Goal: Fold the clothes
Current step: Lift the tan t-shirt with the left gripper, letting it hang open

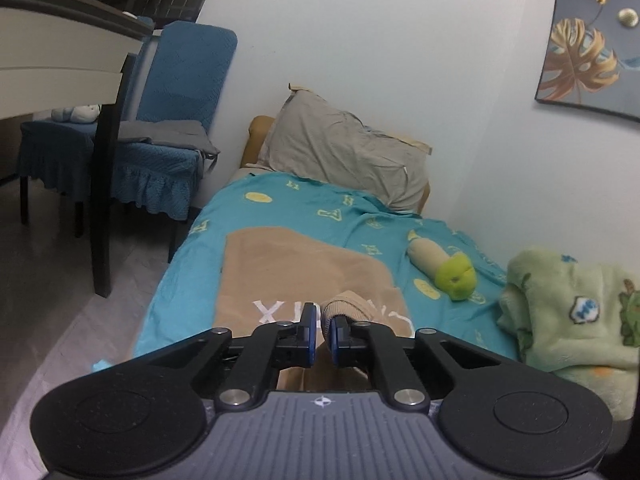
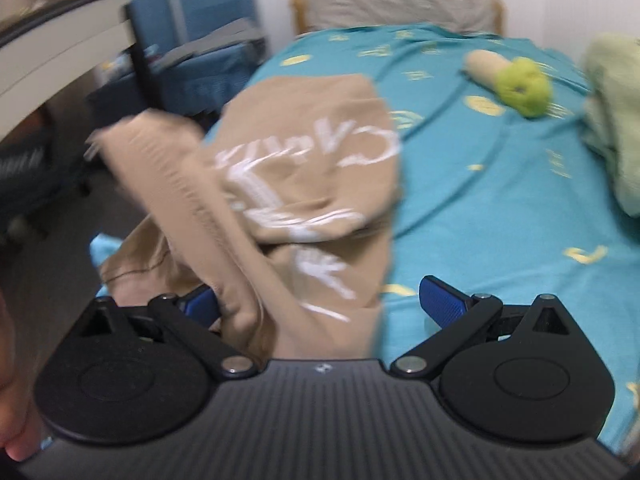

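A tan sweatshirt point(image 1: 296, 276) with white lettering lies on the teal bedsheet point(image 1: 440, 316). In the left wrist view its far part is spread flat. My left gripper point(image 1: 322, 330) hangs low over the near part, its blue pads almost together on the ribbed sleeve cuff point(image 1: 346, 308). In the right wrist view, which is blurred, the sweatshirt point(image 2: 312, 152) is bunched, and a sleeve point(image 2: 180, 200) hangs over the left finger. My right gripper point(image 2: 320, 300) is wide open, with tan cloth lying between its fingers but not pinched.
A grey pillow point(image 1: 340, 152) leans on the wall at the bed's head. A tan and green plush toy point(image 1: 444, 268) and a folded green blanket point(image 1: 572, 312) lie on the right. Blue-covered chairs point(image 1: 160, 144) and a dark table leg point(image 1: 106, 196) stand left of the bed. A hand point(image 2: 12, 380) shows at the lower left.
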A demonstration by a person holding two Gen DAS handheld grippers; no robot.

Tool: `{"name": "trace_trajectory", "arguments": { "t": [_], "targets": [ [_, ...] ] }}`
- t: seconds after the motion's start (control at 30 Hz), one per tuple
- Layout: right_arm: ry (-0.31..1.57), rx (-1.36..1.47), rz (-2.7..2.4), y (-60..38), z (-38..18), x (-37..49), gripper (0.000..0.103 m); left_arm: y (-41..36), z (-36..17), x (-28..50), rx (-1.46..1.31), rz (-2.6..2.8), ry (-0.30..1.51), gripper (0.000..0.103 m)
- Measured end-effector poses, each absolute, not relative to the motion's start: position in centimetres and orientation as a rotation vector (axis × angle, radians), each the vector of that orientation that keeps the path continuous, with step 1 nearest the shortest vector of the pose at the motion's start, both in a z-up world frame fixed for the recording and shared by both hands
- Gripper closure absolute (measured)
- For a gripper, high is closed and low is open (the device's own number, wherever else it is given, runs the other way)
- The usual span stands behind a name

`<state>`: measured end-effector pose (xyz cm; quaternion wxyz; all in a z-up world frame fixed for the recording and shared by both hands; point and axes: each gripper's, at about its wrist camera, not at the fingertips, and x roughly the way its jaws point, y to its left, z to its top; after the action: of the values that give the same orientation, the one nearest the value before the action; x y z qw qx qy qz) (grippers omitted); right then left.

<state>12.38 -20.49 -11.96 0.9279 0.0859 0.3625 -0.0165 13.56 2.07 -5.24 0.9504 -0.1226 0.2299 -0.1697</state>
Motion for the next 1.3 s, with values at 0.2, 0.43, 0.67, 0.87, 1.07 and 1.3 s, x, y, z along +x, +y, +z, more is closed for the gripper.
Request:
{"name": "trace_trajectory", "arguments": {
  "t": [0.2,0.43,0.67,0.87,1.07,1.3],
  "targets": [
    [0.694,0.298,-0.042,-24.4,-9.6,10.3,0.0,0.4,-3.9,11.1,-0.225,-0.472,0.403,0.096],
    [0.646,0.416,0.162,-26.5,-7.9,9.8,0.0,0.9,-2.3,9.0,-0.354,-0.608,0.293,0.096],
    [0.585,0.324,0.354,-21.9,-7.6,9.2,0.0,0.2,-1.9,7.9,-0.345,-0.685,0.291,0.096],
    [0.549,0.367,0.327,-22.3,-7.3,9.6,0.0,0.7,-2.1,8.1,-0.367,-0.647,0.306,0.096],
    [0.551,0.384,0.303,-22.9,-7.4,9.6,0.0,1.8,-2.1,8.8,-0.426,-0.627,0.334,0.096],
    [0.531,0.321,0.233,-21.6,-8.0,10.2,0.0,1.0,-2.1,8.5,-0.381,-0.645,0.341,0.096]
  ]
}}
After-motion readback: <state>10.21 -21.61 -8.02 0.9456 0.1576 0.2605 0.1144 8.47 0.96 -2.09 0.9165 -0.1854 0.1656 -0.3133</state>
